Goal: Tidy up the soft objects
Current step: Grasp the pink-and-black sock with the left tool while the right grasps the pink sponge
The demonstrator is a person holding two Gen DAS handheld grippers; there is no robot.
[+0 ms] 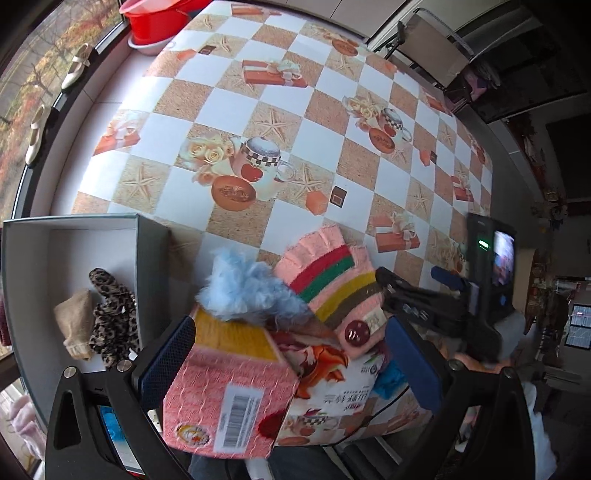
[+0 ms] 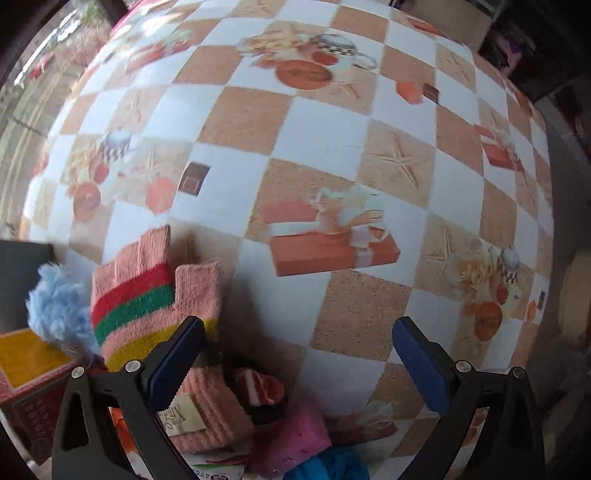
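Observation:
A pink knitted glove (image 1: 332, 280) with red, green, yellow and brown stripes lies at the table's near edge; it also shows in the right wrist view (image 2: 147, 295). A fluffy light-blue piece (image 1: 243, 288) rests beside it, partly on a pink and yellow carton (image 1: 229, 391). My left gripper (image 1: 291, 358) is open, its fingers either side of the carton and a printed packet (image 1: 332, 384). My right gripper (image 2: 297, 354) is open above the table, its left finger (image 2: 177, 362) over the glove's cuff. A pink sponge-like piece (image 2: 291, 439) and blue cloth (image 2: 332, 467) lie below it.
A grey open box (image 1: 147, 266) at the left holds a leopard-print item (image 1: 110, 317) and a beige pouch (image 1: 75, 325). A red basin (image 1: 159, 22) stands at the far corner. Shoes (image 1: 75, 66) sit on the window sill. The right gripper's body and screen (image 1: 491, 266) show at right.

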